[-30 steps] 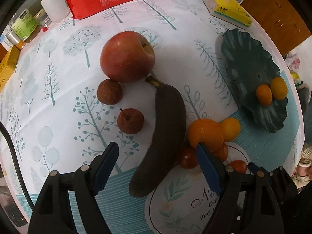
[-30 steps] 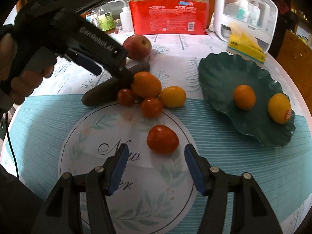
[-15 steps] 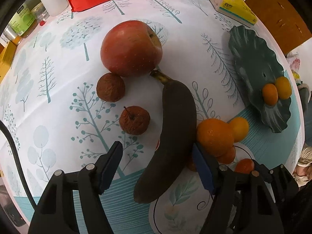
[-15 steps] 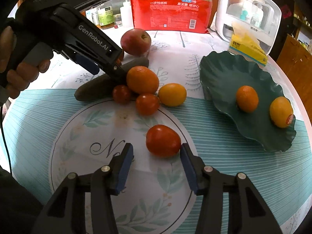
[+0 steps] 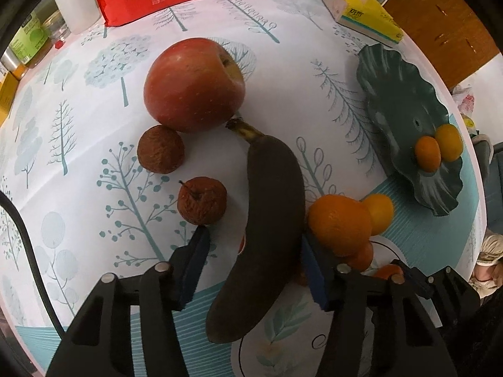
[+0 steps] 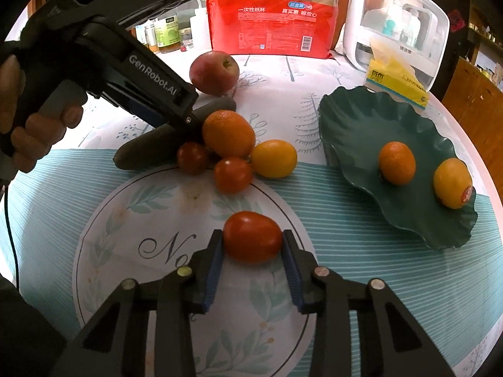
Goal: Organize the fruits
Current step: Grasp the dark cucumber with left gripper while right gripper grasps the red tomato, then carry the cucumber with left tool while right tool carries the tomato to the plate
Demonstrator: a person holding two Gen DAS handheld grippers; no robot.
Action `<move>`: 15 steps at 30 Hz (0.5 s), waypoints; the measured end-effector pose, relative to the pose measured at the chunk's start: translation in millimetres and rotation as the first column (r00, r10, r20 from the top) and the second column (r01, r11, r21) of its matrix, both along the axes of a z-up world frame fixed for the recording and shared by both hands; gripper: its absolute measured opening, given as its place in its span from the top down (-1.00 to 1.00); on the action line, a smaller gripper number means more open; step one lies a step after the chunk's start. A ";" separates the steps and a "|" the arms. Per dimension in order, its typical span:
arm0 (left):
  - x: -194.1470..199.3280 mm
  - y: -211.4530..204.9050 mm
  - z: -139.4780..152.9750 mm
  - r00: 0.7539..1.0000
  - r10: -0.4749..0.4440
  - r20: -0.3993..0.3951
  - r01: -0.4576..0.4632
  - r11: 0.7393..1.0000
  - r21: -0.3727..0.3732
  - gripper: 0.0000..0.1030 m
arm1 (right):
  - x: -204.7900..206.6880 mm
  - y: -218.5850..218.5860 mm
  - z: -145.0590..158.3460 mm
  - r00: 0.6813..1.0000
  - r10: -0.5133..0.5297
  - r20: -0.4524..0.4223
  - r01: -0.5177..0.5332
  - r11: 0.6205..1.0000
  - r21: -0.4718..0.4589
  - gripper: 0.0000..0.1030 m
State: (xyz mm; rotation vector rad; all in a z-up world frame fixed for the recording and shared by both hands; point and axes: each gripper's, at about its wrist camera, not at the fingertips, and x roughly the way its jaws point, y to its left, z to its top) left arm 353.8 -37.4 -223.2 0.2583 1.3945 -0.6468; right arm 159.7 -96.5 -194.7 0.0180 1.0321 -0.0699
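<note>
Your right gripper point(image 6: 253, 245) is closing its blue pads on the red tomato point(image 6: 252, 237) at the lower centre of the right wrist view; both pads appear to be touching its sides while it sits on the tablecloth point(image 6: 330, 235). Your left gripper point(image 5: 254, 257) is standing open around the blackened banana point(image 5: 267, 220) at the lower centre of the left wrist view, with a clear gap on the left side. The orange point(image 5: 339, 224) is lying just right of the banana, the apple point(image 5: 193, 84) above its stem. The green plate point(image 6: 355, 119) at the right is holding two small citrus fruits point(image 6: 396, 163).
</note>
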 end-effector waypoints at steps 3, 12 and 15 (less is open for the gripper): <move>-4.7 -0.3 0.1 1.000 -0.001 0.018 0.001 1.000 -0.020 0.06 | 0.0 -1.2 1.0 1.000 -0.006 -0.004 0.006 1.000 0.016 0.30; -20.4 8.6 2.4 0.998 0.021 0.055 -0.016 0.996 -0.090 0.35 | -5.8 -5.7 7.6 0.998 -0.058 -0.010 0.059 0.996 0.065 0.30; -21.2 12.9 3.9 0.998 0.048 0.050 -0.042 0.993 -0.107 0.37 | -8.0 -6.4 11.9 0.997 -0.083 -0.005 0.083 0.993 0.080 0.30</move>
